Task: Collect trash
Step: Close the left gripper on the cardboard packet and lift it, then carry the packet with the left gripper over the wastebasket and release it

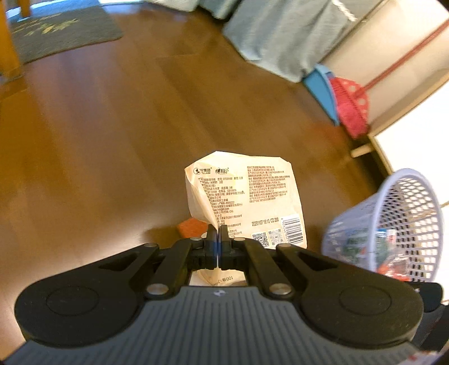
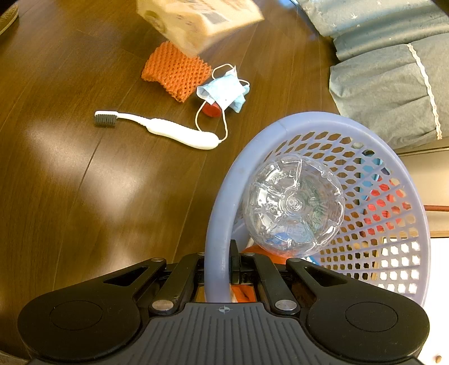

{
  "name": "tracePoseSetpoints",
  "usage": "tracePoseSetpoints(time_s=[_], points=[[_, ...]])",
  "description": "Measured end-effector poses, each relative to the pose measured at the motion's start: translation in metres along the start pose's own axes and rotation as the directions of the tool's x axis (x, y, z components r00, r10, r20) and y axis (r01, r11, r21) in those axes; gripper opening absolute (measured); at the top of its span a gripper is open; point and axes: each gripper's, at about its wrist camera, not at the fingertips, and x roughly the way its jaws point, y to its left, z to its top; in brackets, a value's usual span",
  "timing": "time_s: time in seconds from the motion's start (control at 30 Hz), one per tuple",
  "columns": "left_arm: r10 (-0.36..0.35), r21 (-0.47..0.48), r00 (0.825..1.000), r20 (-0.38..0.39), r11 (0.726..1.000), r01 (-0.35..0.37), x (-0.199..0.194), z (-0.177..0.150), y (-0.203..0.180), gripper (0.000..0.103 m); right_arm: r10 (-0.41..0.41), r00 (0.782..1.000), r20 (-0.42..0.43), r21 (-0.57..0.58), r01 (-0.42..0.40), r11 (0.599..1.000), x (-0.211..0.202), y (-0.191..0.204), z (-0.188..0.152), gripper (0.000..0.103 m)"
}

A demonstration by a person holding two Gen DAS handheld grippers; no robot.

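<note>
My left gripper (image 1: 217,230) is shut on a cream printed wrapper (image 1: 252,193), held up above the wooden floor. The same wrapper (image 2: 196,19) shows blurred at the top of the right wrist view. My right gripper (image 2: 221,264) is shut on the rim of a lilac mesh basket (image 2: 280,126), which holds a clear plastic bottle (image 2: 291,205) and some coloured scraps. The basket (image 1: 393,224) hangs tilted at the right of the left wrist view. On the floor lie an orange foam net (image 2: 174,73), a blue face mask (image 2: 224,91), a red cap (image 2: 211,109) and a white toothbrush (image 2: 168,130).
Grey-blue bedding (image 2: 393,78) hangs at the right. A blue dustpan (image 1: 322,89) and a red broom (image 1: 350,106) lean against a pale wall. A grey rug (image 1: 56,31) and a wooden furniture leg (image 1: 8,50) stand far left.
</note>
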Motion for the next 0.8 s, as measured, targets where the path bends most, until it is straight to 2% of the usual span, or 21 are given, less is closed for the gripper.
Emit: tracePoseSetpoints(time_s=[0.37,0.8], points=[[-0.115,0.025,0.993,0.014,0.993,0.114,-0.009,0.014,-0.049,0.0,0.0,1.0,0.002,-0.001,0.0,1.0,0.0,0.001,0.001,0.0],[-0.197,0.039,0.98,0.012,0.98,0.197,-0.015,0.024,-0.082,0.0,0.008,1.0,0.015,-0.021,-0.008,1.0,0.0,0.001,0.002,0.0]])
